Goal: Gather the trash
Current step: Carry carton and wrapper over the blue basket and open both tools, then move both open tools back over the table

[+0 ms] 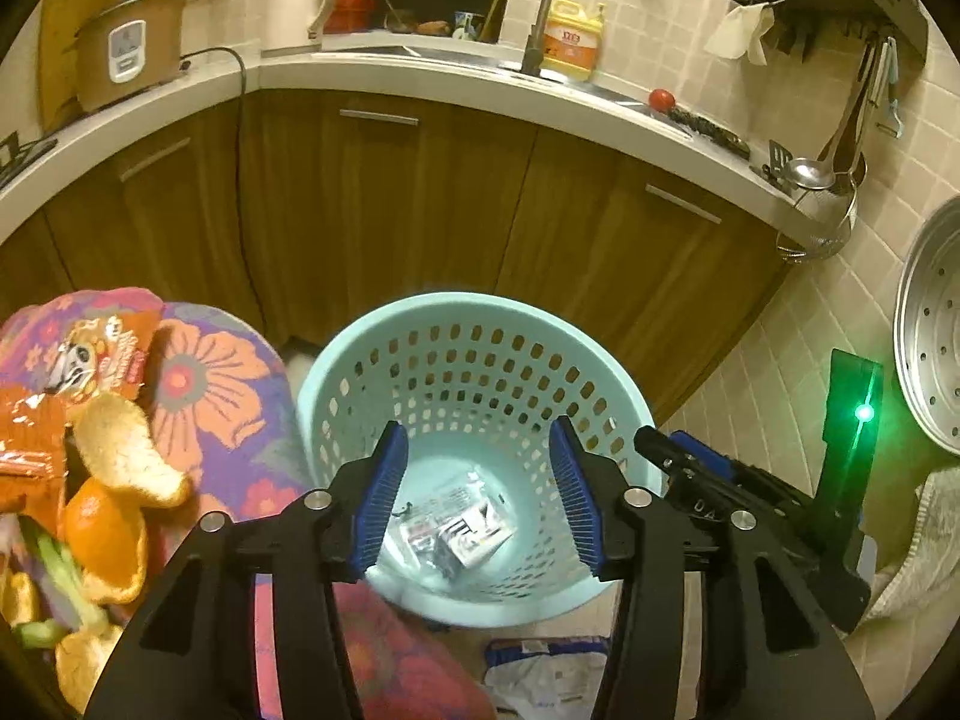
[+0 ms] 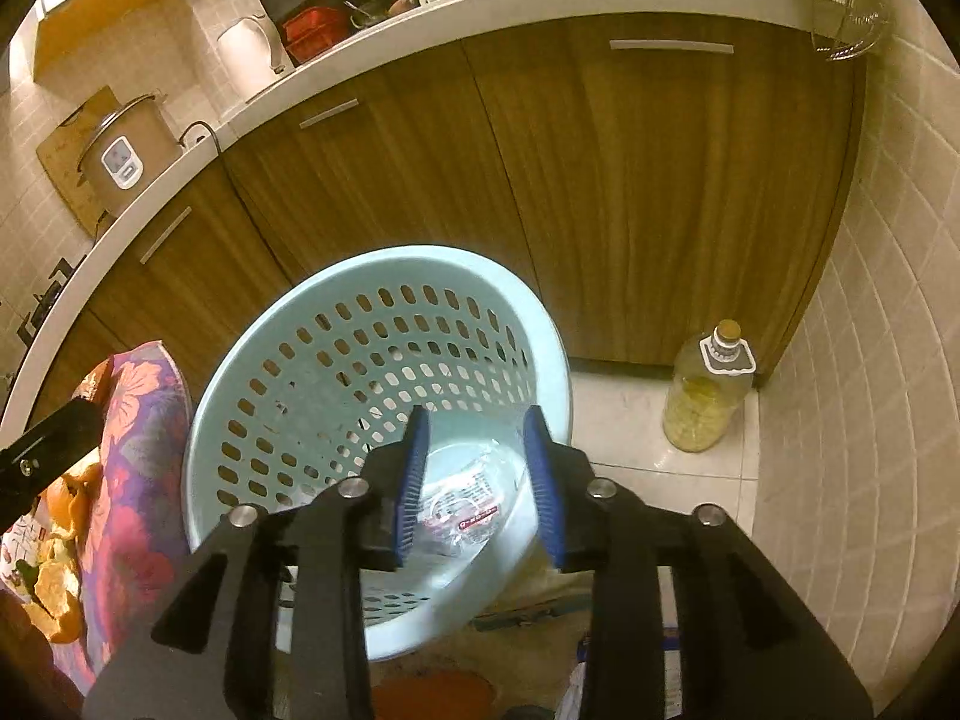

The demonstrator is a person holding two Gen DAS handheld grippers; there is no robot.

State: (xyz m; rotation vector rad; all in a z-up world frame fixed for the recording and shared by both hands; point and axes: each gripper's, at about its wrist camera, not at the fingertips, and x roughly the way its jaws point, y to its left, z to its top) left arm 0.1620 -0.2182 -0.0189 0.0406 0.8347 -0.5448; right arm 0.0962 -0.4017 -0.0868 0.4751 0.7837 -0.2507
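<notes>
Left wrist view looked down past the left tongs (image 1: 477,495), whose blue-padded jaws stood spread apart with nothing between them, above a pale blue perforated trash basket (image 1: 360,360) on the floor. At the bottom of that basket lay a crumpled clear plastic wrapper (image 1: 462,525) with printed labels. To the near left, a floral cloth (image 1: 204,384) carried orange peels (image 1: 120,456), green vegetable scraps (image 1: 60,576) and an orange snack packet (image 1: 90,354). A crumpled white and blue wrapper (image 1: 540,672) lay on the floor just near of the basket. The right tongs (image 1: 690,462) showed at the right of the basket rim, with a green light (image 1: 864,413) glowing on the device. Far behind ran the bench (image 1: 372,69) over brown cabinet doors (image 1: 384,198), bearing a rice cooker (image 1: 129,48), a white kettle (image 1: 297,3), a yellow detergent jug (image 1: 573,39) and a tomato (image 1: 661,99).

Right wrist view showed the right tongs (image 2: 477,480) likewise parted and holding nothing, poised over the basket (image 2: 288,360), where the wrapper (image 2: 462,510) rested inside on the bottom. A plastic bottle of yellowish contents (image 2: 708,402) stood on the floor tiles at the far right, against the cabinet corner. The cloth (image 2: 138,468) with peels (image 2: 60,588) lay at the near left, just beside the basket.
</notes>
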